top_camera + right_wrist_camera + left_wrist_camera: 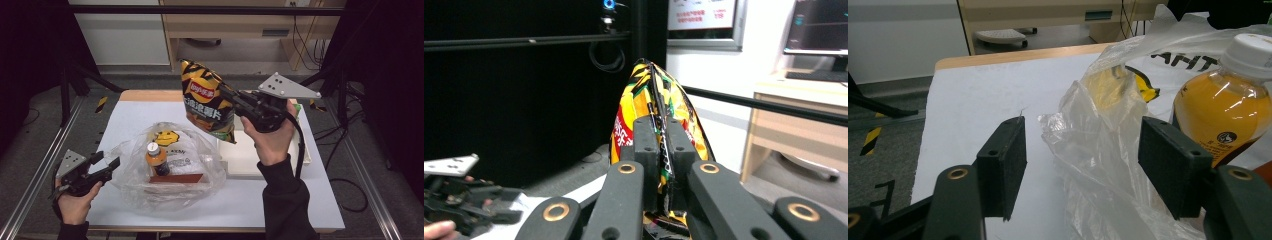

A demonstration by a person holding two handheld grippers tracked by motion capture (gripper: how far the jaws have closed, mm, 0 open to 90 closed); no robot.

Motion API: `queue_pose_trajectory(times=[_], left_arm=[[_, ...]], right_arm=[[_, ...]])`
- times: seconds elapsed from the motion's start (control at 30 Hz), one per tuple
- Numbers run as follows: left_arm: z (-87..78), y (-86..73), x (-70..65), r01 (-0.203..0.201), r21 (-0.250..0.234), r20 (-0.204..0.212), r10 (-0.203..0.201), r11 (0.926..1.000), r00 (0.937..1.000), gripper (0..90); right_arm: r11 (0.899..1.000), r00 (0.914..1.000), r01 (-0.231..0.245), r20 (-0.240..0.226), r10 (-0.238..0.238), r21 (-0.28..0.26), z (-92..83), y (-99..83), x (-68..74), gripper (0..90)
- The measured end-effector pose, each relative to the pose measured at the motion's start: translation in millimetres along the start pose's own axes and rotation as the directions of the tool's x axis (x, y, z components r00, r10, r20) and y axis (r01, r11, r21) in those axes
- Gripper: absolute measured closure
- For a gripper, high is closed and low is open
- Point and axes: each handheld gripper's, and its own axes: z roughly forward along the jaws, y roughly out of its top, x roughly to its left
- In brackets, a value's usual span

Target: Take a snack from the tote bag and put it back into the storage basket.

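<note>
My chip bag (207, 102) hangs in the air, pinched at its edge seam between my right gripper's (225, 95) fingers (645, 150), which are clamped narrow on the crimped foil. In the right gripper view the seam runs straight up between the two pads and the bag swells out beyond the fingertips, yellow and black with a red patch on the side. In the high view the bag hangs off the fingertips to their left, tilted, its lower end over the gap between the clear plastic bag (167, 167) and the white tray (250, 157).

The plastic bag lies on the white table (280, 200), below and to the left of my right fingertips. Inside it stand an orange drink bottle (157, 159) with a white cap and, touching its base, a flat reddish-brown box (176, 178).

My left gripper (112, 165) rests low at the plastic bag's left edge with its fingers (1007, 165) spread wide. In the left gripper view a crumpled fold of the bag's film rises between the two pads, closer to the right pad; neither pad presses on it. The bottle sits just beyond that right finger, behind the film.
</note>
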Motion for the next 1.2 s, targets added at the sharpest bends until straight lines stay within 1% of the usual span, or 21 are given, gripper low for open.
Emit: queue_pose_trajectory(times=[0.17, 0.37, 0.7, 0.87, 0.93, 1.07, 1.2], left_arm=[[0.2, 0.0, 0.0, 0.000, 0.001, -0.001, 0.000, 1.0000, 1.0000, 35.5], [0.3, -0.1, 0.5, 0.001, 0.001, -0.002, -0.001, 1.0000, 1.0000, 35.4], [1.5, -0.8, 0.3, 0.000, 0.006, -0.007, 0.000, 1.0000, 1.0000, 35.5], [1.3, -0.6, 0.5, -0.002, 0.003, -0.007, 0.002, 1.0000, 1.0000, 35.7], [1.2, -0.7, 0.3, -0.003, 0.004, -0.009, 0.003, 1.0000, 1.0000, 35.6], [1.2, -0.5, -0.5, -0.004, 0.001, -0.009, 0.004, 1.0000, 0.9999, 35.4], [1.3, -0.7, 0.6, -0.002, 0.002, -0.011, 0.002, 1.0000, 0.9999, 35.1]], right_arm=[[0.999, 0.9991, -0.016, 0.039, 0.015, 0.030, -8.8, -14.9, -18.2, 87.3], [0.998, 0.9975, -0.027, 0.067, 0.023, 0.061, -17.0, -31.1, -35.8, 87.3], [0.994, 0.9932, -0.061, 0.105, 0.051, 0.095, -28.0, -52.5, -56.8, 87.4], [0.989, 0.9886, -0.087, 0.133, 0.071, 0.117, -25.9, -68.7, -70.0, 87.3], [0.988, 0.9867, -0.090, 0.146, 0.071, 0.124, -24.3, -73.7, -74.4, 87.3], [0.986, 0.9814, -0.114, 0.168, 0.092, 0.125, -21.6, -84.7, -84.4, 87.3], [0.982, 0.9770, -0.130, 0.187, 0.102, 0.141, -17.1, -95.4, -92.9, 87.3]])
